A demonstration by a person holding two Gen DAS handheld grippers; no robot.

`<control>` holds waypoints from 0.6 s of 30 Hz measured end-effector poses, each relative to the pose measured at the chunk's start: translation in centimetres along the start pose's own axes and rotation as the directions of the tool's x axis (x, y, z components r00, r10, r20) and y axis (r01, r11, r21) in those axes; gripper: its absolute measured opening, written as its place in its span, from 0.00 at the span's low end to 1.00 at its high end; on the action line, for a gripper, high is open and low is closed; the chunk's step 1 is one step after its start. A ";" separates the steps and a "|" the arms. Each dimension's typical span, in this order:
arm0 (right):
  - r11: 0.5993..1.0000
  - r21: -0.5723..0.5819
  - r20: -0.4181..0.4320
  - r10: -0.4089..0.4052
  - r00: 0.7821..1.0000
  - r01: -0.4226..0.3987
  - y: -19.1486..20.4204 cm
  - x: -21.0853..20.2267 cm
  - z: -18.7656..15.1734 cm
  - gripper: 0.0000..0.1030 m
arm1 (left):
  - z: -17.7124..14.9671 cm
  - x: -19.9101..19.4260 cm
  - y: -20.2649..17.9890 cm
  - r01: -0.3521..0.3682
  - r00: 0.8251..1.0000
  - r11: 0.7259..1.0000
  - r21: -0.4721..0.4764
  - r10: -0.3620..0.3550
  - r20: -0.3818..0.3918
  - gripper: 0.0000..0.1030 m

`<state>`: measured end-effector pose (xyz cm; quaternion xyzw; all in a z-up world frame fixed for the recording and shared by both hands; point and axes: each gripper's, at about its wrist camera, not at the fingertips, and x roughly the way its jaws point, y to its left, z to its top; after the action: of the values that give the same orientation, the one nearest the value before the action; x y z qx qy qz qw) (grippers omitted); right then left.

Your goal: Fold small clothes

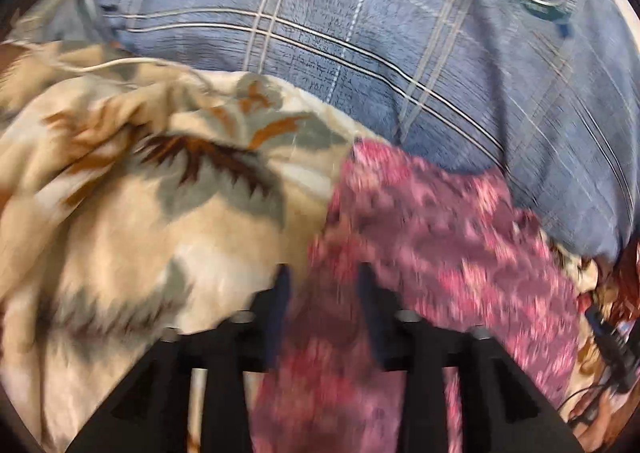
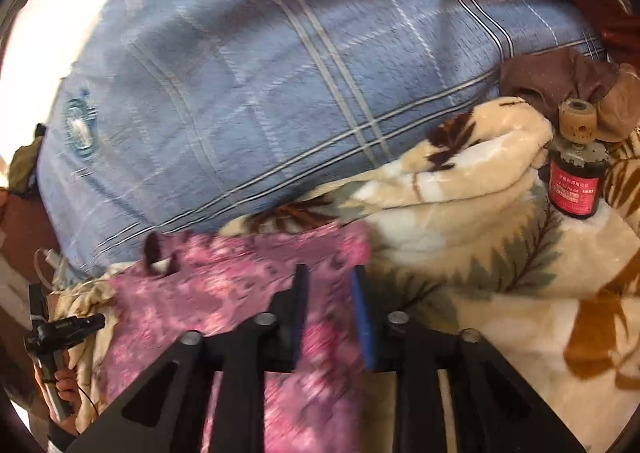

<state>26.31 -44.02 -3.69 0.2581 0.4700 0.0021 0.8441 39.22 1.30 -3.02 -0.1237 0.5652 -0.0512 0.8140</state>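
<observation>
The pink patterned garment [image 2: 240,293] lies on the leaf-print blanket [image 2: 480,253], just before the blue plaid bedding [image 2: 280,73]. Both the left gripper [image 1: 322,285] and right gripper [image 2: 328,289] hover with fingers parted, gripping nothing (the cloth lies beneath them). A neat fold likely calls for pinching matching corners evenly.

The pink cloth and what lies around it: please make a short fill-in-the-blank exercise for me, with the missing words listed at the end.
1. The pink cloth lies on a cream blanket printed with ____.
2. Behind them lies a ____ plaid sheet.
3. The small bottle on the blanket has a ____ label.
4. The fingers of the right gripper have blue pads and stand ____.

Missing words: leaves; blue; red; apart
</observation>
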 end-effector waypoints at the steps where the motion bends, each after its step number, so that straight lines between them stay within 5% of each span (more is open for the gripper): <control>1: 1.000 -0.003 -0.013 0.015 1.000 -0.015 0.7 -0.3 -0.9 0.33 | -1.4 -1.3 -0.3 0.016 1.000 1.000 0.003 -0.016 0.012 0.48; 7: 0.999 -0.016 -0.027 -0.046 0.999 0.045 2.3 -2.6 -6.9 0.41 | -6.3 -3.3 1.2 0.047 0.998 0.998 -0.031 -0.048 -0.028 0.50; 18: 0.994 0.068 -0.097 -0.080 0.992 0.087 0.6 -6.8 -13.7 0.55 | -5.6 -2.7 1.7 -0.003 1.000 1.000 -0.015 0.002 -0.020 0.50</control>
<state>11.81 -39.19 -3.85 0.2681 0.5193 -0.0380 0.8105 32.97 2.70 -2.81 -0.1287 0.5739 -0.0470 0.8074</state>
